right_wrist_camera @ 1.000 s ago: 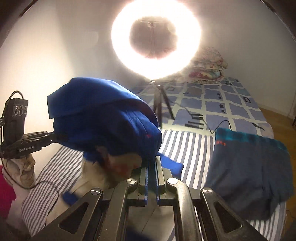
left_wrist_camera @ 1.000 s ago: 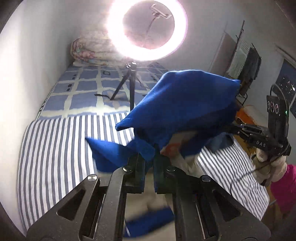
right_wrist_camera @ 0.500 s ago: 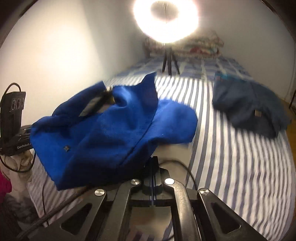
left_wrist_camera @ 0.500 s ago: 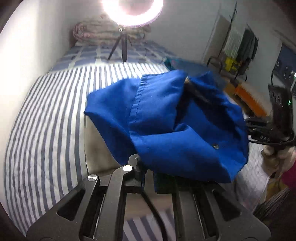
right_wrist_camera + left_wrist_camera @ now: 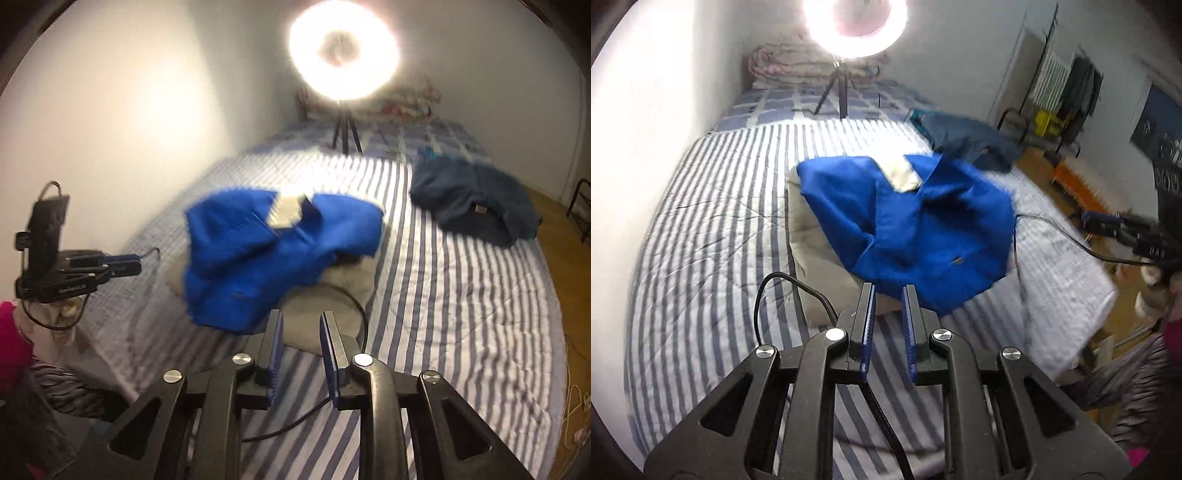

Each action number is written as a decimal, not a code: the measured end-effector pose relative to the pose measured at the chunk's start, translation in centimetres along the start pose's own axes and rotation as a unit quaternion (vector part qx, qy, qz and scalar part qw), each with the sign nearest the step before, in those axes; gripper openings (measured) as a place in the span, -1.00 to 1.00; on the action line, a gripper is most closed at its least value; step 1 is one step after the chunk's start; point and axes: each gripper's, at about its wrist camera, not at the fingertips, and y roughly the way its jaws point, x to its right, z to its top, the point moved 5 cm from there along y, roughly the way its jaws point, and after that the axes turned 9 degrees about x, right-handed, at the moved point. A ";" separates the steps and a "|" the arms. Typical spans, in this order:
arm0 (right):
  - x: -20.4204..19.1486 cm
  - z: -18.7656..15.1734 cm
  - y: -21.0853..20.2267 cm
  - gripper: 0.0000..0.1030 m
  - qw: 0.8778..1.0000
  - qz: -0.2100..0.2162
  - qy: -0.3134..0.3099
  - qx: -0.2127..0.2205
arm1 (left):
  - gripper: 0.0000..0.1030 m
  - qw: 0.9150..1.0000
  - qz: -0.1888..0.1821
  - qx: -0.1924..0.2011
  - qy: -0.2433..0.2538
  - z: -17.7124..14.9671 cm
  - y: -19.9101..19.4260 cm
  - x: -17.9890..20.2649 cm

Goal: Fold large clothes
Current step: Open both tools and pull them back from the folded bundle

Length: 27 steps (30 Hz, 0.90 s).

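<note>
Both grippers have just been opening and nothing is sitting between the jaws now. Left gripper [image 5: 888, 291] is showing a narrow gap between its blue pads, right gripper [image 5: 303, 319] a slightly wider one — both pointing down at the bed.

Blue garment [image 5: 916, 225] is lying bunched on the striped sheet [image 5: 713, 236], just past the left fingertips at 12 o'clock in the left wrist view, partly draped over a cream-coloured piece [image 5: 820, 266] that is sticking out at its 8 o'clock side. A pale patch is showing through near the garment's top edge. In the right wrist view the same garment [image 5: 273, 251] is sitting at 11 o'clock from the right fingertips, apart from them.

A dark blue garment [image 5: 476, 210] is lying well apart, at 2 o'clock of the blue one in the right wrist view. Ring light [image 5: 343, 50] on a tripod is glaring at the far end of the bed, 12 o'clock. A black cable [image 5: 783, 284] is looping over the sheet near the left gripper. Frames are motion-blurred — fabric detail is not readable.
</note>
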 end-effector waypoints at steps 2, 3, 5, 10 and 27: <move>-1.3 1.2 -3.1 -0.51 1.000 0.002 -0.010 0.022 | -0.75 1.000 -0.015 0.010 -0.019 1.2 -2.9 0.3; -1.9 1.6 -4.6 -0.51 0.999 0.005 -0.014 0.031 | -0.74 0.999 -0.019 0.019 -0.021 2.0 -4.6 0.6; -3.3 3.3 -8.1 -0.46 0.998 0.008 -0.026 0.058 | -0.70 0.999 -0.021 0.037 -0.018 3.9 -7.2 1.2; -5.4 7.6 -14.7 -0.40 0.992 0.007 -0.048 0.115 | -0.24 0.995 -0.032 0.092 -0.030 9.5 -15.4 2.4; -2.5 13.0 -16.7 -0.01 0.992 -0.007 0.000 0.124 | 0.19 0.988 -0.055 0.111 -0.093 17.7 -19.6 1.4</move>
